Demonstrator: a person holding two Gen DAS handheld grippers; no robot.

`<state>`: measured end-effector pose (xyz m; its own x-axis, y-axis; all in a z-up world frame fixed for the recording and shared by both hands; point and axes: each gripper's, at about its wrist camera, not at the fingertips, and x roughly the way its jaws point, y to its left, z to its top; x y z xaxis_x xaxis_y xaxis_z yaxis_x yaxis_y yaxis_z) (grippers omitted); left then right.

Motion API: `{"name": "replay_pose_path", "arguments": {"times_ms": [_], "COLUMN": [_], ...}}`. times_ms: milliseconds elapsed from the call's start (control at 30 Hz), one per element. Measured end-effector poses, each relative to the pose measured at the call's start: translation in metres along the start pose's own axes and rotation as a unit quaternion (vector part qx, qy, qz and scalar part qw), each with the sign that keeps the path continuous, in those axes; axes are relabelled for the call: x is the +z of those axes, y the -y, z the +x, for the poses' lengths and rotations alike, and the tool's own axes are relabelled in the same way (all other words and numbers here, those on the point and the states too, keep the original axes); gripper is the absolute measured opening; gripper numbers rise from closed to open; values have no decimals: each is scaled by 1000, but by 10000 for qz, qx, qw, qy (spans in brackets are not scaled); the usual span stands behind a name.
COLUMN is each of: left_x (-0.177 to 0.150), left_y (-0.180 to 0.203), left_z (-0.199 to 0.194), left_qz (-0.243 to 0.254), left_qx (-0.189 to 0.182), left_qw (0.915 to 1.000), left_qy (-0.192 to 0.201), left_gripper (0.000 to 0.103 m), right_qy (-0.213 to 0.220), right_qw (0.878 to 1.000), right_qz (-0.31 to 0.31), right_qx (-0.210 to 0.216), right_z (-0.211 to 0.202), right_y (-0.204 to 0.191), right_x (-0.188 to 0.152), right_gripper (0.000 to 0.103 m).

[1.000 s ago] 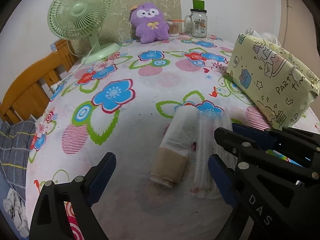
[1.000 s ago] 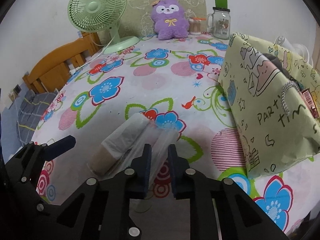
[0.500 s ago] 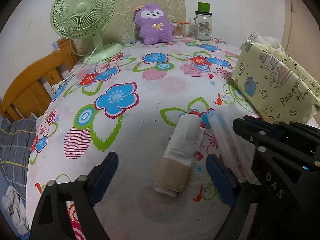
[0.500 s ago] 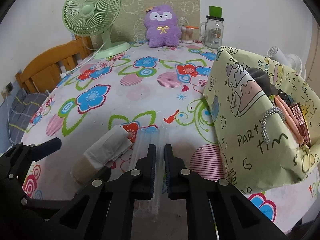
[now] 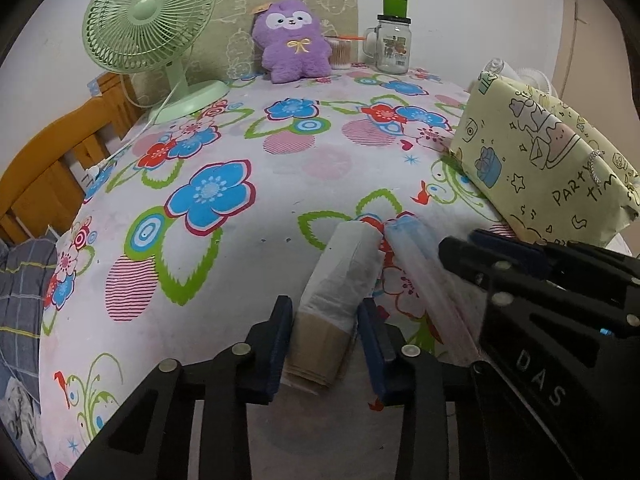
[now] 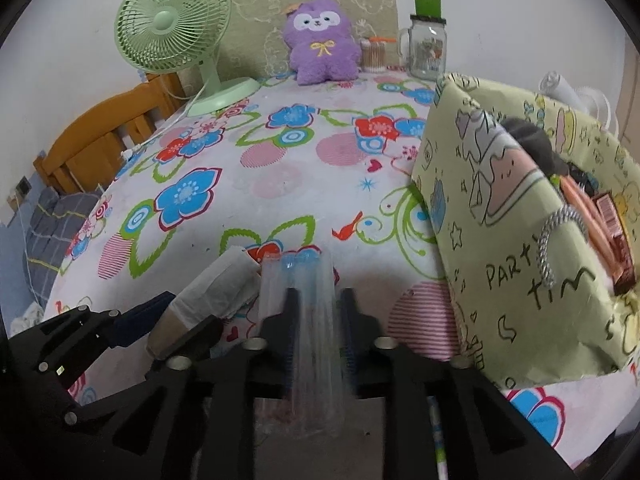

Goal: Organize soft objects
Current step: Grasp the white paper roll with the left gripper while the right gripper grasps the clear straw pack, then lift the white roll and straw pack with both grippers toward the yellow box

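A folded beige and white soft item (image 5: 340, 292) lies on the flowered tablecloth (image 5: 224, 264). My left gripper (image 5: 324, 336) is closed around its near beige end, fingers touching both sides. It also shows in the right wrist view (image 6: 212, 296). A clear plastic sleeve (image 6: 308, 312) lies right of it, also seen in the left wrist view (image 5: 424, 272). My right gripper (image 6: 318, 320) holds the sleeve between its fingers. A yellow-green "party time" gift bag (image 6: 528, 216) stands open at the right, with items inside.
At the back stand a green desk fan (image 5: 152, 28), a purple plush toy (image 5: 296, 44), a cotton swab box (image 5: 342, 54) and a glass mug jar (image 5: 394, 46). A wooden chair (image 5: 44, 168) stands left of the table with grey checked cloth (image 5: 20, 300) below.
My left gripper moved right and closed on the folded item's beige end. My right gripper lifted the clear sleeve off the folded item and shifted it right; its fingers stand slightly wider.
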<state>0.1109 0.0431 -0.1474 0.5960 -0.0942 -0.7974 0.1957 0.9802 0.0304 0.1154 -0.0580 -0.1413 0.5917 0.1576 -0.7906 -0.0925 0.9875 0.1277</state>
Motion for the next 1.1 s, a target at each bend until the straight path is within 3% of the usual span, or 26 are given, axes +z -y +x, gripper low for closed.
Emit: {"name": "replay_pose_path", "arguments": {"times_ms": [67, 100, 533, 600, 800, 1100], "left_x": [-1, -1, -7, -7, -8, -8], "left_y": [-3, -4, -11, -9, -6, -3], "left_z": [-1, -1, -4, -4, -6, -7], "left_qz": [-45, -60, -100, -52, 32, 14], "left_qx": [24, 36, 152, 188, 286, 296], "left_qw": [10000, 10000, 9998, 9998, 9996, 9996], "left_qy": [8, 8, 40, 58, 57, 22], "left_gripper": [31, 30, 30, 31, 30, 29], "right_qy": [27, 65, -204, -199, -164, -94], "right_qw": [9999, 9998, 9998, 9996, 9985, 9988], "right_qz": [105, 168, -41, -136, -394, -420], "right_qx": [71, 96, -37, -136, -338, -245], "right_z": [-2, -3, 11, 13, 15, 6], "right_y": [1, 2, -12, -14, -19, -17], "right_x": [-1, -1, -4, -3, -2, -3], "right_gripper": [54, 56, 57, 55, 23, 20]}}
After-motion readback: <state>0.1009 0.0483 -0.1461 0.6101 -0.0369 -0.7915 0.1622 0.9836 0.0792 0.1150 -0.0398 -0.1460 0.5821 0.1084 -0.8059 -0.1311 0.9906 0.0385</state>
